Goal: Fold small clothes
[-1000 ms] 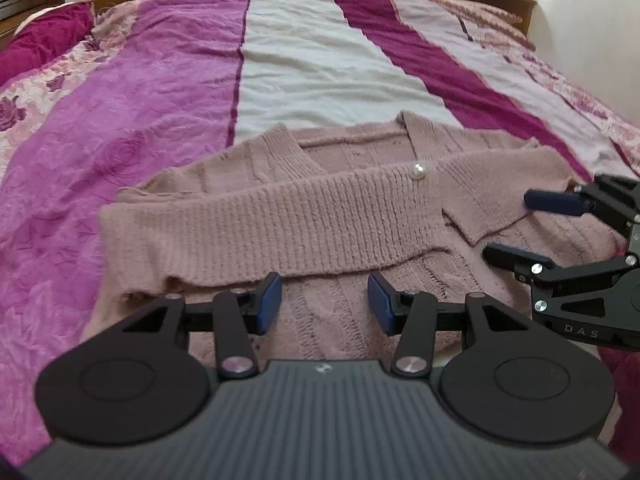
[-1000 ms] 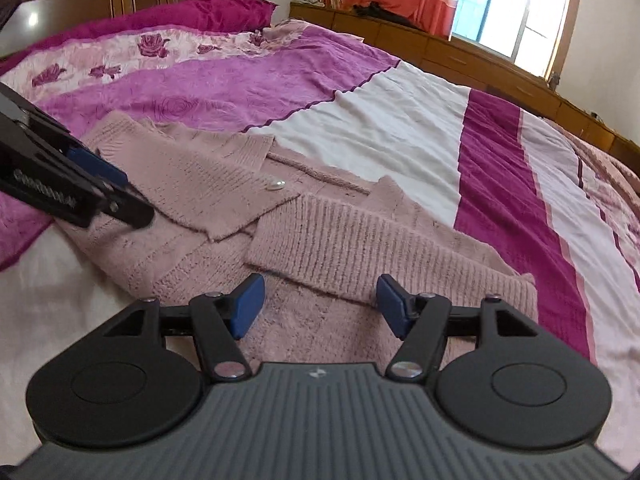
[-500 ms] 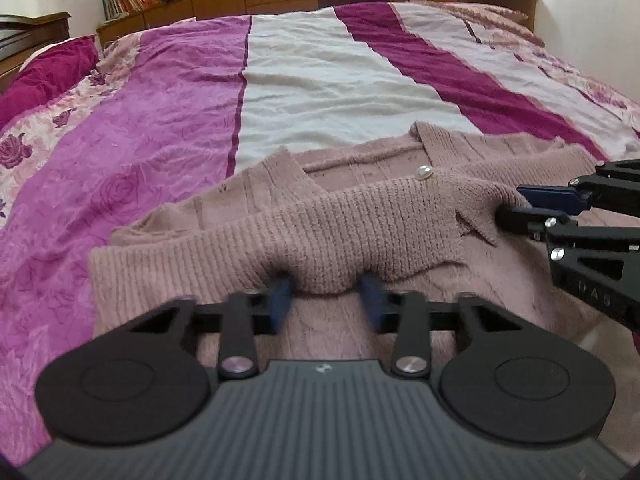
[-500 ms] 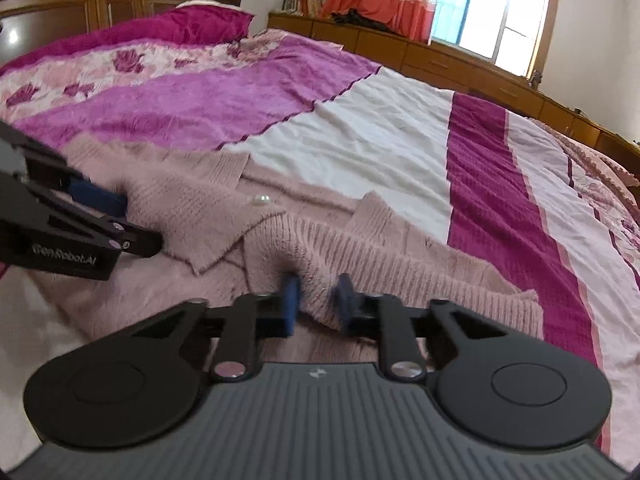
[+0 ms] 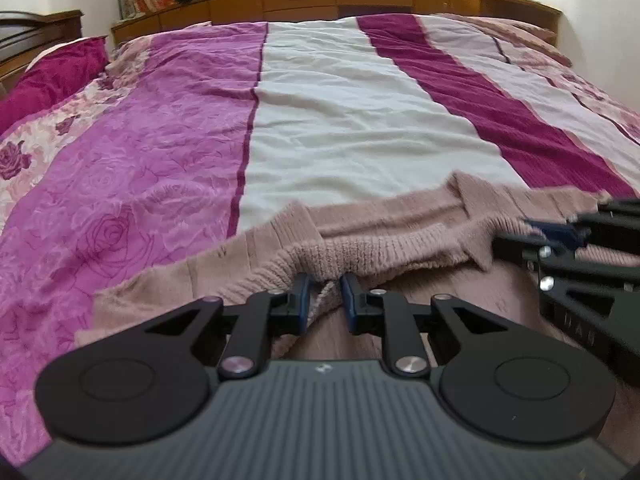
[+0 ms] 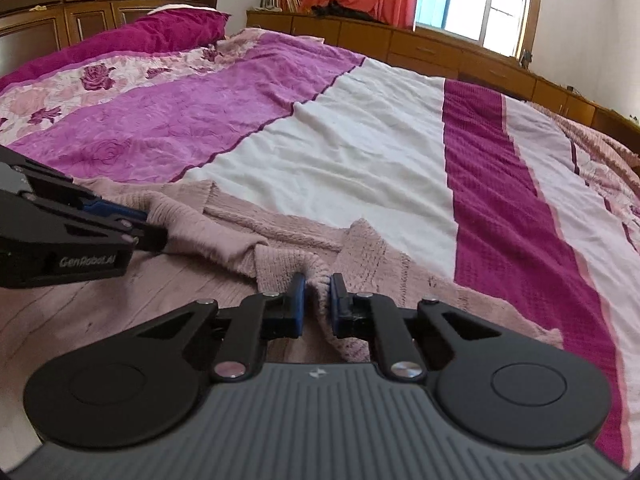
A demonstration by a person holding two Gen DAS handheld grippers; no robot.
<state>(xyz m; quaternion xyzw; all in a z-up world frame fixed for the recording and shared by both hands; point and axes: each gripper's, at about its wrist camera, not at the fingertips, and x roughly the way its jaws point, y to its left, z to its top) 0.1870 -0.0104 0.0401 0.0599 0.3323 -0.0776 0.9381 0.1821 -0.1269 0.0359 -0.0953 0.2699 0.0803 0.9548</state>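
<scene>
- Dusty-pink ribbed knit cardigan [image 5: 400, 248] lying on striped magenta-and-white bedspread [image 5: 340, 120].
- Left claw [image 5: 324, 292] and right claw [image 6: 316, 292], closing, each pinching a knit fold.
- Risk: thin bunched pinch slipping loose, skewing the fold.

Left gripper [image 5: 325, 294] and right gripper [image 6: 317, 295] angled downward, fingers closing on knit.
</scene>
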